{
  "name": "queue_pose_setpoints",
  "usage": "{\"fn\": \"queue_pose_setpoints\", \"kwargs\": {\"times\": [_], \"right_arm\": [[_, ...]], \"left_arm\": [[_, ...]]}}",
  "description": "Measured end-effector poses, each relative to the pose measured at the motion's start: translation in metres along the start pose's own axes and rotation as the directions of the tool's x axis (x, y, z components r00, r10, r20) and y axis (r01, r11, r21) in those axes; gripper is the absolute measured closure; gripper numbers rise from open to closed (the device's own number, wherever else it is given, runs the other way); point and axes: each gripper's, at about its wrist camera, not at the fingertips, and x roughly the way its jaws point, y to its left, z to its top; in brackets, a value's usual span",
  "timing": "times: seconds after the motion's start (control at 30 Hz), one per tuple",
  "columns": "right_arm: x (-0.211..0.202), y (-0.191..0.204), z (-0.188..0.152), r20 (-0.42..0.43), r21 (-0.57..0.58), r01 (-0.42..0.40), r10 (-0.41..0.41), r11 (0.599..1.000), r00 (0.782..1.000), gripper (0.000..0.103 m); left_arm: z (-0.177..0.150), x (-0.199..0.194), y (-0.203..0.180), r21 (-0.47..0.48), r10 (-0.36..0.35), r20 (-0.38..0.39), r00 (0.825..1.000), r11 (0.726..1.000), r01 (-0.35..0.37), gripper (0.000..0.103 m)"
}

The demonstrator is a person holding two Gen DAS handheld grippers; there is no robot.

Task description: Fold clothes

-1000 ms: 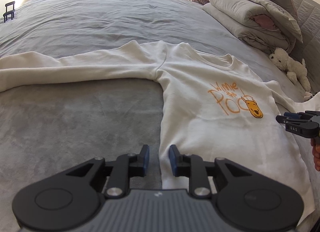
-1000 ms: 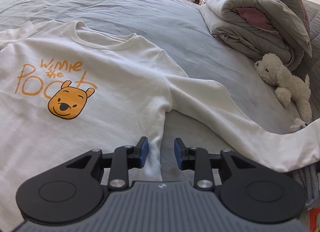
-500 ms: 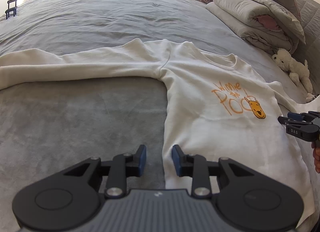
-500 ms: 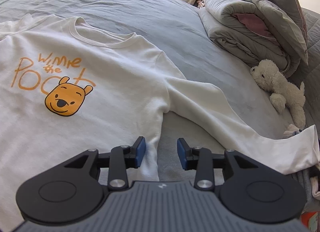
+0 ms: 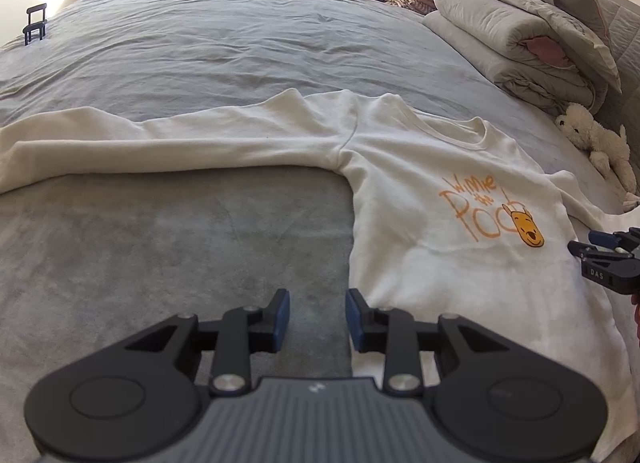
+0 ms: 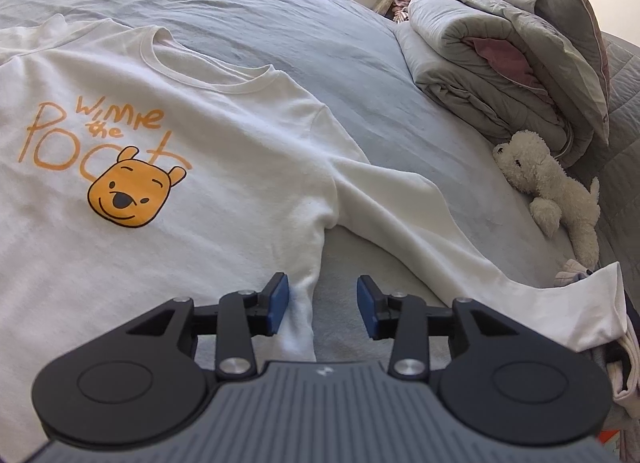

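Observation:
A cream long-sleeved sweatshirt (image 5: 420, 223) with an orange bear print lies flat, front up, on the grey bed, both sleeves spread out. My left gripper (image 5: 316, 319) hovers at the shirt's left side edge. It is open, and only grey bedspread shows between its blue pads, with the fabric edge beside the right one. My right gripper (image 6: 322, 303) is at the other side edge of the sweatshirt (image 6: 200, 243), below the armpit. Its jaws are opening, and the fabric edge lies loose between them near the left pad. The right gripper (image 5: 582, 243) also shows at the right edge of the left wrist view.
Folded grey duvets (image 6: 500, 63) are stacked at the bed's far right, with a white plush toy (image 6: 552, 191) in front of them. More loose clothing (image 6: 624, 363) lies beyond the right sleeve's cuff. The grey bedspread (image 5: 200, 63) stretches far behind the shirt.
Both grippers' jaws stand wider apart than a second ago. The hands have barely shifted, and the sweatshirt lies as it did.

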Motion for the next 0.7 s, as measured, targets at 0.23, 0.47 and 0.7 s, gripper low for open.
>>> {"fn": "queue_pose_setpoints", "kwargs": {"times": [0.23, 0.47, 0.7], "right_arm": [[-0.0007, 0.0017, 0.0006, 0.005, -0.004, 0.009, -0.009, 1.0, 1.0, 0.062], [-0.0003, 0.0048, 0.0009, 0.009, -0.013, 0.022, -0.022, 1.0, 1.0, 0.061], [-0.0018, 0.0072, 0.0017, 0.012, -0.015, 0.029, -0.029, 0.999, 1.0, 0.061]], "left_arm": [[0.0031, 0.0008, 0.0055, -0.006, 0.023, 0.001, 1.0, 1.0, -0.023, 0.072], [0.0039, 0.0001, 0.0052, 0.006, 0.022, -0.001, 1.0, 1.0, -0.022, 0.071], [0.0066, -0.001, 0.0039, 0.032, -0.011, 0.002, 1.0, 0.999, 0.01, 0.067]]}}
